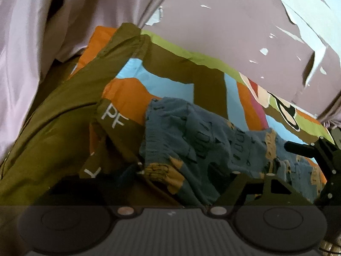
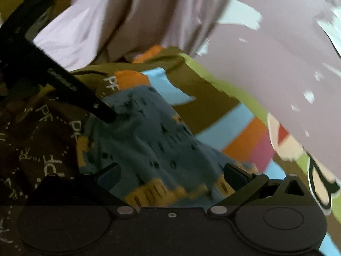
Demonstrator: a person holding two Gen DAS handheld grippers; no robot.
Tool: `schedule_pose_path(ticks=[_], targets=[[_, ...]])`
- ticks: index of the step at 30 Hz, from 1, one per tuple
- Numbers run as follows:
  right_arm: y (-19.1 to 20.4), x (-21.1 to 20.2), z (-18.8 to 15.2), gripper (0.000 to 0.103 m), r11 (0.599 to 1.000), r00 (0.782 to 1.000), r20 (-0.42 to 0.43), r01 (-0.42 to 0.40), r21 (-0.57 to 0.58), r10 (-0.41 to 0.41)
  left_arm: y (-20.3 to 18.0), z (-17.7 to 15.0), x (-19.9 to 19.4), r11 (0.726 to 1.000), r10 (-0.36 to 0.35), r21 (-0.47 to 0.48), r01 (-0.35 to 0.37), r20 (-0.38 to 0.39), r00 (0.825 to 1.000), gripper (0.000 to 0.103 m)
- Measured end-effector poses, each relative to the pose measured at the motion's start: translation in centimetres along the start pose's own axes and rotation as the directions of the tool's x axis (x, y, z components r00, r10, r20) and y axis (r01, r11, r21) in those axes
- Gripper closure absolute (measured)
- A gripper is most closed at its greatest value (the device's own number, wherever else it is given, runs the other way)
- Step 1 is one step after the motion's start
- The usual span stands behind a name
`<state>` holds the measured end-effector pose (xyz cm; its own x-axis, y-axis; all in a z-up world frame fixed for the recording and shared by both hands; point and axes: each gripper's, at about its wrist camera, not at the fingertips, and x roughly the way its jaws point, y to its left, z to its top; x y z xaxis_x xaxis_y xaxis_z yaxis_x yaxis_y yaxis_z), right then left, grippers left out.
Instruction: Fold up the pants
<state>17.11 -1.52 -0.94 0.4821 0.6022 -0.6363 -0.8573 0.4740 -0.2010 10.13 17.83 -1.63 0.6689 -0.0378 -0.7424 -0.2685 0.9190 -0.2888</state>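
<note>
The pants are small, blue with orange patches and dark marks, and lie bunched on a bed sheet of many colours. In the left wrist view my left gripper sits low over their near edge, its fingers wide apart and mostly hidden by cloth. My right gripper shows at the right edge, over the far end of the pants. In the right wrist view the pants fill the middle; my right gripper stands open with cloth between its fingers. The left gripper's finger presses the pants' far edge.
The bed sheet has brown, orange, light blue and green blocks with white letters. A pale lilac curtain hangs at the back left. A lilac wall with peeling paint stands behind the bed.
</note>
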Motion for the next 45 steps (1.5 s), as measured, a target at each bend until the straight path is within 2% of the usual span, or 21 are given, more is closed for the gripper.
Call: schedule_pose_path(ticks=[1,3,6,8,10,13,16,18,21,25,27,33,36,37,39,43,45], targets=[[0.2,0.3,0.3,0.003,1.000,1.000,0.012,-0.010,-0.007,0.010,0.2,0.0,0.0,1.000,0.005,-0.010,-0.005,0.002,1.000,0.034],[0.5,1.0,0.8,0.007,1.000,0.999,0.020,-0.025,-0.015,0.025,0.6,0.1,0.2,0.999,0.013,-0.030,-0.013,-0.008,1.000,0.049],[1.0,2.2,1.2,0.010,0.999,0.999,0.016,-0.030,-0.043,0.031,1.1,0.5,0.5,0.997,0.009,-0.072,-0.011,-0.028,1.000,0.065],[1.1,3.4,1.2,0.011,0.998,1.000,-0.021,-0.023,-0.054,0.022,0.8,0.8,0.4,0.997,0.040,-0.065,-0.042,-0.031,0.999,0.070],[0.7,4.4,0.9,0.011,0.999,0.998,-0.066,-0.015,-0.034,0.013,0.0,0.9,0.2,0.997,0.068,-0.028,-0.069,-0.028,0.997,0.071],[-0.5,5.5,0.5,0.005,0.998,0.994,-0.106,-0.032,0.049,0.037,-1.9,0.6,0.1,0.991,0.106,0.083,-0.106,0.001,0.994,0.071],[-1.2,6.0,0.3,0.001,0.993,0.991,-0.123,-0.042,0.106,0.055,-3.4,0.2,0.1,0.976,0.108,0.185,-0.113,0.037,0.993,0.071],[-1.1,6.1,0.1,0.001,0.993,0.991,-0.118,-0.043,0.109,0.056,-3.9,0.1,0.2,0.971,0.093,0.215,-0.100,0.043,0.995,0.077],[-0.9,6.0,0.0,0.001,0.994,0.993,-0.112,-0.036,0.108,0.048,-4.7,0.2,-0.1,0.961,0.087,0.258,-0.101,0.068,0.994,0.078],[-1.0,6.1,0.0,0.001,0.993,0.992,-0.113,-0.042,0.110,0.055,-6.5,-0.2,-0.3,0.913,0.101,0.386,-0.130,0.096,0.990,0.078],[-1.0,6.1,0.0,0.001,0.993,0.992,-0.113,-0.042,0.110,0.055,-7.0,-0.2,-0.1,0.901,0.102,0.413,-0.134,0.098,0.990,0.076],[-0.9,6.0,0.0,0.001,0.993,0.992,-0.113,-0.042,0.109,0.055,-3.7,1.7,1.7,0.951,0.109,0.286,-0.120,0.053,0.993,0.074],[-1.0,6.0,0.0,0.001,0.993,0.992,-0.113,-0.044,0.110,0.056,-1.5,2.3,2.2,0.971,0.071,0.230,-0.072,0.014,0.997,0.068],[-1.0,6.0,0.0,0.001,0.993,0.992,-0.114,-0.044,0.111,0.057,-1.0,2.5,2.2,0.976,0.057,0.210,-0.057,0.007,0.998,0.065],[-1.0,6.0,0.0,0.001,0.993,0.992,-0.114,-0.044,0.111,0.057,0.0,2.7,2.3,0.983,0.057,0.177,-0.053,-0.020,0.998,0.048],[-1.1,6.0,0.0,0.001,0.992,0.992,-0.110,-0.049,0.113,0.061,2.4,2.8,2.4,0.997,-0.025,0.073,0.029,-0.052,0.998,0.047],[-1.4,5.6,0.0,0.005,0.990,0.992,-0.095,-0.065,0.122,0.077,3.1,3.0,2.3,0.997,-0.072,0.030,0.074,-0.055,0.996,0.048]])
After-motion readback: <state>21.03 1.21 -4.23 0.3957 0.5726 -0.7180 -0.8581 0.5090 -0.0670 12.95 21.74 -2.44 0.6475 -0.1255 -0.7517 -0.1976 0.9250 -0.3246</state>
